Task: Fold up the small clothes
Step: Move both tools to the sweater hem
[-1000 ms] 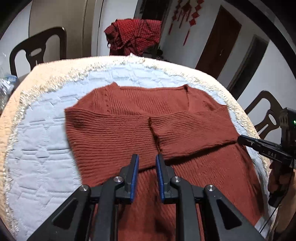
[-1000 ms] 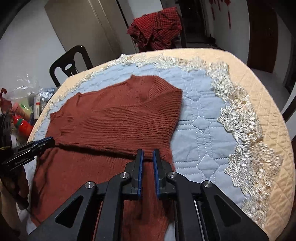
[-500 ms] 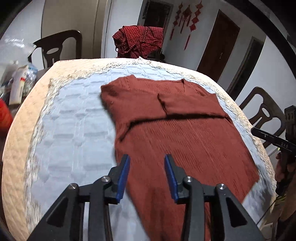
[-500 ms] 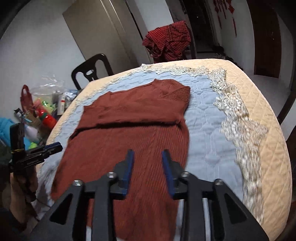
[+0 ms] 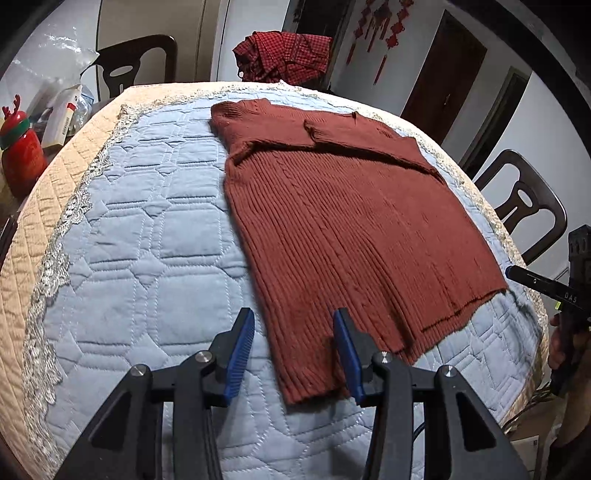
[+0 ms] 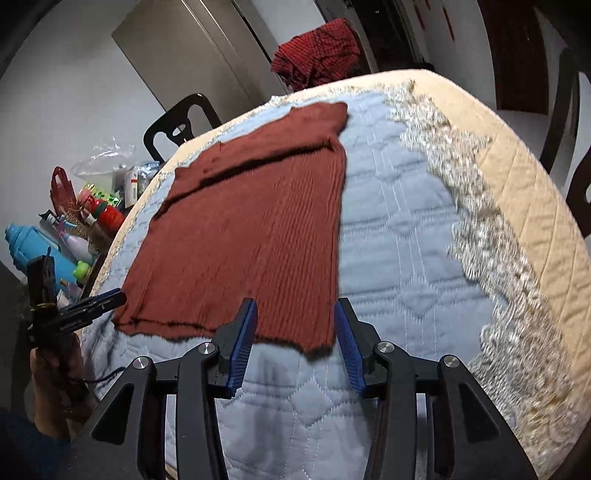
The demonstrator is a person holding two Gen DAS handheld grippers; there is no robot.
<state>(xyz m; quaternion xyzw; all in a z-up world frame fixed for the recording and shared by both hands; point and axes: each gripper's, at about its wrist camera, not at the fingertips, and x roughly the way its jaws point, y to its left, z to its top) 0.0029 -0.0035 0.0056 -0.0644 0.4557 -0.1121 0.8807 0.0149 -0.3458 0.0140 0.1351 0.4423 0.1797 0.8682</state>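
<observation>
Left gripper [image 5: 293, 352]: jaws stand apart and have just been opening; the near left hem corner of the sweater [image 5: 340, 221] lies in the gap between the blue pads, which do not press on it. Right gripper [image 6: 295, 343]: jaws likewise apart, just opened, with the near right hem corner in the gap and not clamped.

Writing: the right gripper's finger, seen at the right edge of the left wrist view, carries white letters that appear to read "DAS"; the print on the left gripper's finger in the right wrist view is too small to read.

Sweater: rust-brown ribbed knit, lying flat on the table, hem toward the near edge and neckline at the far end. Both sleeves are folded across the chest, forming a band across the upper body. The hem shows two layers slightly offset.

Surface: a round table under a quilted cover [image 5: 122, 236], light blue in the centre, with a silver lace band [image 6: 476, 206] and a beige quilted border.

Room: clutter beside the table at left, including a red bottle with antlers [image 5: 20, 151] and a blue bottle [image 6: 33, 247]. Dark chairs stand around the table. A red checked garment [image 5: 284, 55] is draped beyond the far edge. Red hanging ornaments [image 5: 380, 26] are on the far wall, beside dark doors.
</observation>
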